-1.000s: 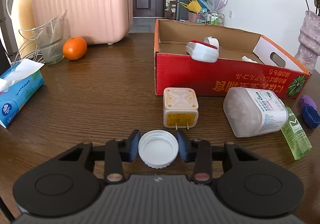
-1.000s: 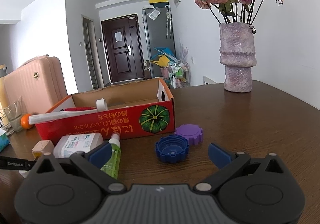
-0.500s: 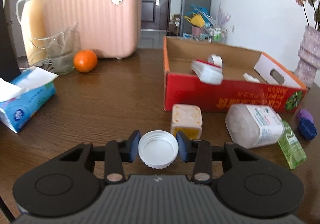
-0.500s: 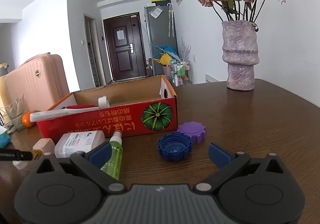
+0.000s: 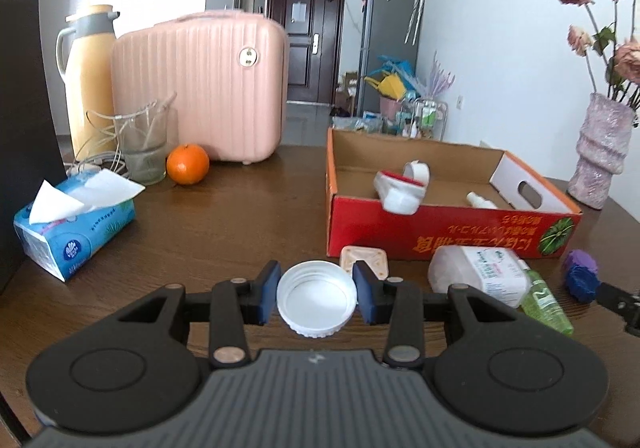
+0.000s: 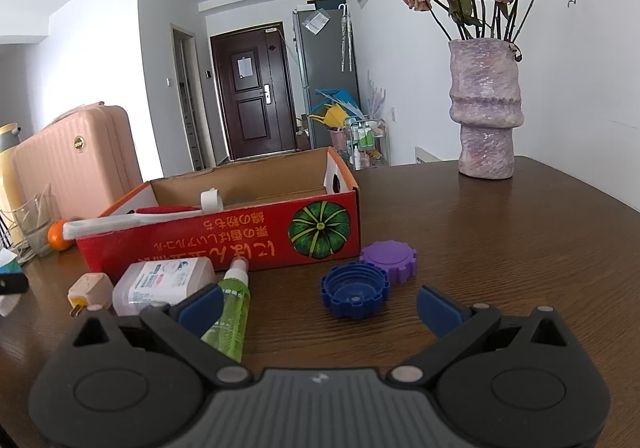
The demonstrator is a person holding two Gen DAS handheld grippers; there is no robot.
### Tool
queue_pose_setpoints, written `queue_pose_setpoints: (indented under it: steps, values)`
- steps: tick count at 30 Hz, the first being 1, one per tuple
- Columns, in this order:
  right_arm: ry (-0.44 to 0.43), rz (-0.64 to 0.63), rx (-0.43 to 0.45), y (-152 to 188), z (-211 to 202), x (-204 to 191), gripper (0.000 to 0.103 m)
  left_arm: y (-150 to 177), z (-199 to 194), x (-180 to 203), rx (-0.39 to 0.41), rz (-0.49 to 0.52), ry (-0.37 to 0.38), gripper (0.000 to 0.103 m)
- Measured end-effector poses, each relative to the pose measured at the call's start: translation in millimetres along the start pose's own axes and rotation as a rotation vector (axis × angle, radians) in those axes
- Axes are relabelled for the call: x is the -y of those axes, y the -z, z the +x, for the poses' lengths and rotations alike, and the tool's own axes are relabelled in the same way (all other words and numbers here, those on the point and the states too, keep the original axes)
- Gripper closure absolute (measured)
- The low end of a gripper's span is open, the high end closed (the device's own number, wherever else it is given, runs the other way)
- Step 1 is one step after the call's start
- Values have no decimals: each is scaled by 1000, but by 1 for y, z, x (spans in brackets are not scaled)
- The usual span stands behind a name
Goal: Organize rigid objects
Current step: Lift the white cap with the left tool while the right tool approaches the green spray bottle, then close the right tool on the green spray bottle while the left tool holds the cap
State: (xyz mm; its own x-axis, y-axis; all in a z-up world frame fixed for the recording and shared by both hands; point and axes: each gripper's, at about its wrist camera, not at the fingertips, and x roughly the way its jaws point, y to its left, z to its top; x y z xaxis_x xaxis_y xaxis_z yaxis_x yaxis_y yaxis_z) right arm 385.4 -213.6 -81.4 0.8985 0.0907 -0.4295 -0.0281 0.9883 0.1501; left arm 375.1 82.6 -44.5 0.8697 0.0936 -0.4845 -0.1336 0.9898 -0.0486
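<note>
Left gripper (image 5: pixel 316 298) fingers clamp a white screw cap (image 5: pixel 316 304), open side up, above the table (image 5: pixel 224 232). Right gripper (image 6: pixel 320 304) fingers spread wide, empty, blue cap (image 6: pixel 354 290) between them. Red cardboard box (image 5: pixel 452 236) carries upside-down yellow lettering and a pumpkin picture.

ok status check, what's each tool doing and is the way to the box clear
Left tool shut on white cap, held above the table. Right tool open, holding nothing. Red box ahead; plug adapter sits in front of it.
</note>
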Motion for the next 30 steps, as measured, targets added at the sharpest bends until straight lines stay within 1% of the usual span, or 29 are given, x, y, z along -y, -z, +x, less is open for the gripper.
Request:
queue_pose_setpoints:
  steps: [6, 10, 12, 14, 16, 18, 19, 21, 22, 24, 25, 27, 30]
  values:
    - [-5, -26, -7, 2, 1, -5, 0, 1, -19, 1, 30, -9, 30, 62]
    - [3, -65, -13, 1, 4, -14, 1, 1, -25, 0, 40, -15, 40, 62]
    - [5, -89, -22, 1, 7, -19, 6, 1, -27, -1, 37, -16, 42, 62]
    - [-6, -106, -36, 1, 11, -25, 7, 1, -28, -2, 36, -19, 44, 62]
    - [-13, -121, -45, 0, 15, -31, 11, 1, -29, -4, 38, -24, 48, 62]
    - [-22, -135, -66, -1, 21, -38, 21, 1, -29, -5, 39, -25, 52, 62]
    - [-29, -138, -78, -1, 25, -40, 22, 1, -29, -5, 39, -24, 53, 62]
    - [-35, -144, -96, -1, 30, -46, 33, 2, -29, -5, 35, -20, 55, 62]
    - [-41, -147, -107, -1, 33, -48, 35, 2, -29, -5, 33, -17, 54, 62]
    - [-52, -148, -134, -2, 40, -53, 45, 3, -29, -4, 29, -13, 53, 62]
    - [-55, -147, -149, -2, 44, -55, 47, 3, -29, -4, 30, -13, 54, 62]
    - [-54, -145, -176, -2, 52, -59, 56, 3, -29, -5, 32, -13, 52, 62]
    - [-40, -138, -205, -2, 61, -61, 64, 2, -29, -5, 30, -13, 51, 62]
